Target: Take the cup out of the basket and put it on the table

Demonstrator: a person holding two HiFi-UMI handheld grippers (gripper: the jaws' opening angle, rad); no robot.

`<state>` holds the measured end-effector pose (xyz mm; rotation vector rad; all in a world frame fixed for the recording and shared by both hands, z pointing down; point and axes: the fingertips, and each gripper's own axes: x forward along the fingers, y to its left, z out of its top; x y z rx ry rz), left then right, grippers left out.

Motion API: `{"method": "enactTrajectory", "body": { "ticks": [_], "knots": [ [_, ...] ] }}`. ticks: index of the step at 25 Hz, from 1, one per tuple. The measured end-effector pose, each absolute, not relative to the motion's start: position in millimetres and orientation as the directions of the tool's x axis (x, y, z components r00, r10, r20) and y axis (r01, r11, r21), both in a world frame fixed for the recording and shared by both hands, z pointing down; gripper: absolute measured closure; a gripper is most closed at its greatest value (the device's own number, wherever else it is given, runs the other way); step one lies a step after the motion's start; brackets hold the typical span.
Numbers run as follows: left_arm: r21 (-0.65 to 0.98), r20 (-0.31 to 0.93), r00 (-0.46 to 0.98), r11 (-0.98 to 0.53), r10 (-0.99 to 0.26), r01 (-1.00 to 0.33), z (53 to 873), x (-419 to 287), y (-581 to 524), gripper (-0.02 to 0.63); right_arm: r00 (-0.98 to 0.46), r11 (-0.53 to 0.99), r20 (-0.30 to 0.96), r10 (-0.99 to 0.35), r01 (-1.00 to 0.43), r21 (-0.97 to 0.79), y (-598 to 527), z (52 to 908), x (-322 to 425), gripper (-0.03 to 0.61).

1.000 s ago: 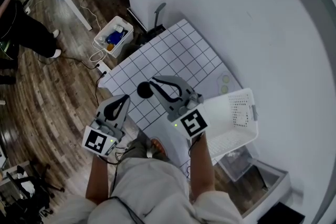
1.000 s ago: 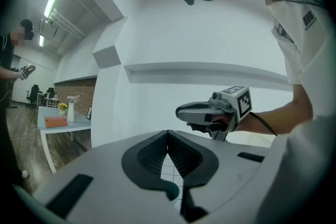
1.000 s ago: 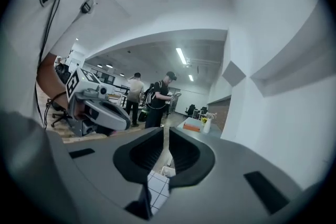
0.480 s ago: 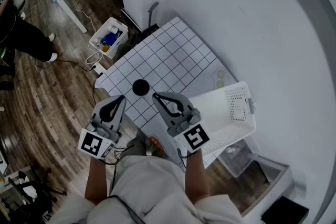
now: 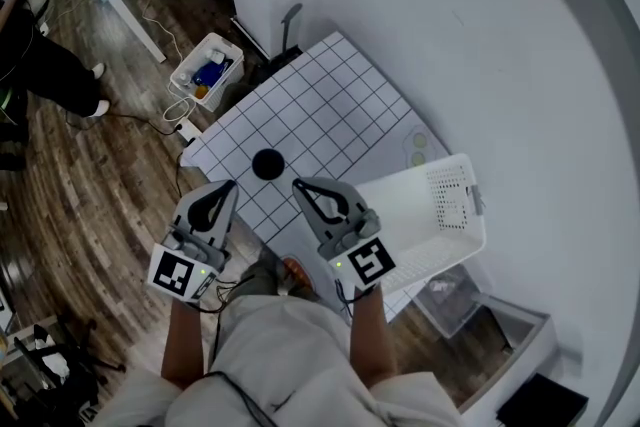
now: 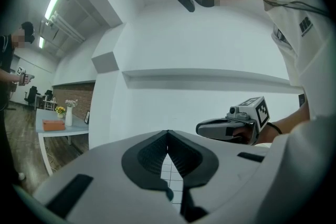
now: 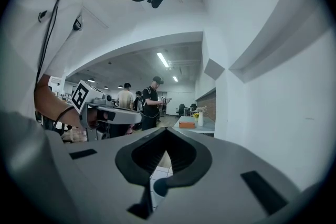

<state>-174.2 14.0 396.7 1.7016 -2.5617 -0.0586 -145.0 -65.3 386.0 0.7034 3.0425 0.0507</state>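
left gripper point(image 5: 227, 186): jaws pressed together with nothing between them, over the table's near edge.
right gripper point(image 5: 298, 184): jaws closed tip to tip, empty.
basket point(image 5: 456, 205): white, perforated; only its own slatted floor shows inside.
cup point(image 5: 267, 164): dark, standing on the gridded table point(image 5: 340, 105) outside the basket, just beyond the two gripper tips.
floor bin point(image 5: 196, 91): white, holding blue and orange items.

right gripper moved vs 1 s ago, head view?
Yes. The right gripper has drawn back toward the person. Its tip was right beside the black cup on the gridded table; now a clear gap separates them.
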Motion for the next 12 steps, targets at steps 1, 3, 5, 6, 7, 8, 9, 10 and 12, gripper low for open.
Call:
{"method": "enactTrajectory", "body": {
  "ticks": [1,3,5,6,7,8,9,10,12],
  "knots": [
    [0.067,0.034,-0.386,0.388,-0.922,-0.919,396.9,-173.9,14.0,0.607,-0.898,0.898,-0.01,0.439,0.439,0.038,-65.4,386.6,-144.8,0.569],
    [0.066,0.033,-0.386,0.387,-0.922,-0.92,397.2,-173.2,14.2,0.607,-0.898,0.898,-0.012,0.44,0.439,0.04,-65.0,386.7,-144.0,0.569],
    [0.066,0.032,-0.387,0.388,-0.922,-0.919,397.3,-172.7,14.9,0.607,-0.898,0.898,-0.014,0.439,0.439,0.041,-64.1,386.7,-143.4,0.569],
    [0.066,0.032,-0.387,0.388,-0.922,-0.919,397.5,-172.7,15.2,0.607,-0.898,0.897,-0.012,0.44,0.439,0.044,-63.6,387.1,-143.1,0.569],
    [0.066,0.032,-0.386,0.388,-0.922,-0.919,397.7,-172.7,15.3,0.607,-0.898,0.897,-0.01,0.441,0.44,0.048,-63.3,387.5,-143.0,0.569],
    [0.066,0.032,-0.386,0.387,-0.922,-0.92,397.8,-172.7,15.2,0.607,-0.898,0.897,-0.009,0.441,0.44,0.049,-63.2,387.7,-142.9,0.569],
    [0.066,0.033,-0.386,0.387,-0.922,-0.92,397.9,-172.5,15.1,0.607,-0.898,0.897,-0.009,0.441,0.44,0.05,-63.1,387.9,-142.7,0.569],
    [0.066,0.034,-0.386,0.387,-0.922,-0.92,398.1,-172.3,15.0,0.607,-0.898,0.897,-0.008,0.441,0.44,0.051,-63.1,388.3,-142.3,0.569],
    [0.067,0.037,-0.385,0.387,-0.922,-0.92,398.4,-171.8,14.9,0.607,-0.898,0.897,-0.005,0.44,0.439,0.051,-63.2,389.2,-141.6,0.569]
  ]
}}
